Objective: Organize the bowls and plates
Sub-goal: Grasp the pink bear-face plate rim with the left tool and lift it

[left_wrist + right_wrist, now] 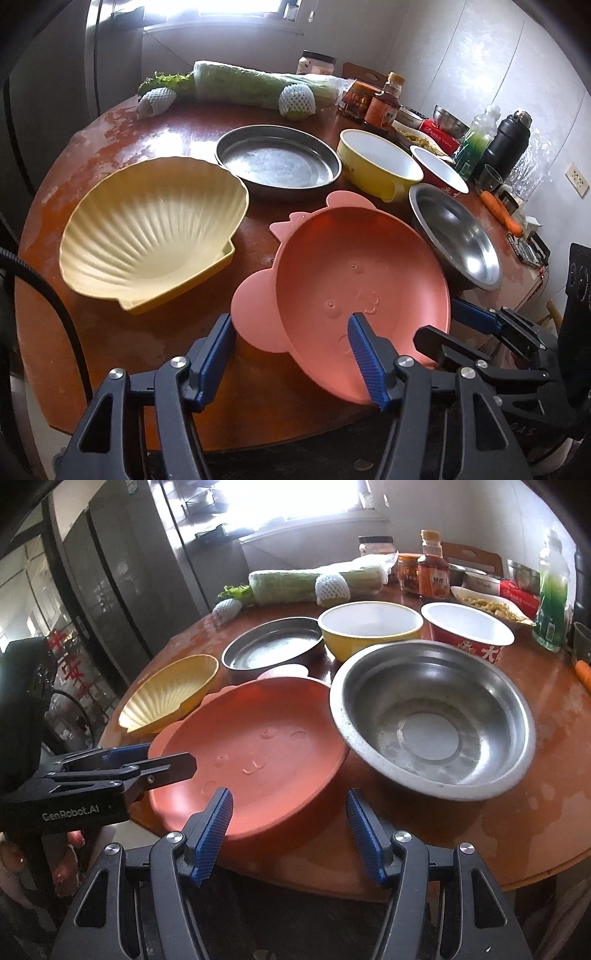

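Reddish round table [110, 332] carries the crockery. Pink plate [354, 280], low centre of the frame, is straddled at its near rim by the left gripper [291, 354], jaws apart; the right gripper [288, 827] is likewise agape. Rim should be seated deep before closing.

Count on the counter [517, 812]:
- plates: 2, pink animal-face plate [258, 746] and yellow shell plate [155, 229]
- steel dishes: 2 up front, shallow steel pan [277, 157] and steel bowl [432, 720]; 1 smaller steel bowl [448, 120] at the back
- other bowls: 2, yellow bowl [369, 627] and red-sided bowl [467, 627]
- carrots: 1 [502, 214]
- wrapped cabbages: 1 [240, 85]
- foam-netted fruits: 2 [297, 99] [155, 99]
- sauce bottles: 1 [432, 566]
- sauce jars: 1 [408, 572]
- green bottles: 1 [552, 602]
- black flasks: 1 [508, 140]
- grippers: 2, two fingers each
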A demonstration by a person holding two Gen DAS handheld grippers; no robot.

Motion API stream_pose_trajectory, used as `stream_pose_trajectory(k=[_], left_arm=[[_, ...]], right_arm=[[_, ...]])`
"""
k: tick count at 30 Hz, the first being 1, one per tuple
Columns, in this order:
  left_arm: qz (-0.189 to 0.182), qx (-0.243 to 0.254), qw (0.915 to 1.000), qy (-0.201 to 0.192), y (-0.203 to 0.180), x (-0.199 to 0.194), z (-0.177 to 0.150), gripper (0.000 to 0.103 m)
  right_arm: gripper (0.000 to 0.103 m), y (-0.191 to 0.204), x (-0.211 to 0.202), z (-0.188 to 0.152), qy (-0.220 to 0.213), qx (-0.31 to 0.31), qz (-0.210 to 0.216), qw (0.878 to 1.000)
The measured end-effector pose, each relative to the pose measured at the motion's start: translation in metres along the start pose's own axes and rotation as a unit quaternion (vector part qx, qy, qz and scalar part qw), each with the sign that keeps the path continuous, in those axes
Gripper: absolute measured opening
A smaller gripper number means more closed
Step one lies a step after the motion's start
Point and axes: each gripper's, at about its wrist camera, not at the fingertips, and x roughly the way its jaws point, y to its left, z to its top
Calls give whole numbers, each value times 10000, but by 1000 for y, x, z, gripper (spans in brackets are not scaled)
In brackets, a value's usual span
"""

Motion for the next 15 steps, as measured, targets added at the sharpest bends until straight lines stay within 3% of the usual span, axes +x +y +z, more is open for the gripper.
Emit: stream_pose_trajectory(k=[4,6,15], left_arm=[[-22,10,10000,-1,0,4,2,57],[19,-10,10000,-40,2,4,2,50],[206,115,9996,-147,0,-5,-3,46]], right_arm=[[57,1,7,2,-54,-98,-89,9999],[49,3,10,1,-77,-202,-162,9996],[48,11,10,3,-145,-403,-267,9987]])
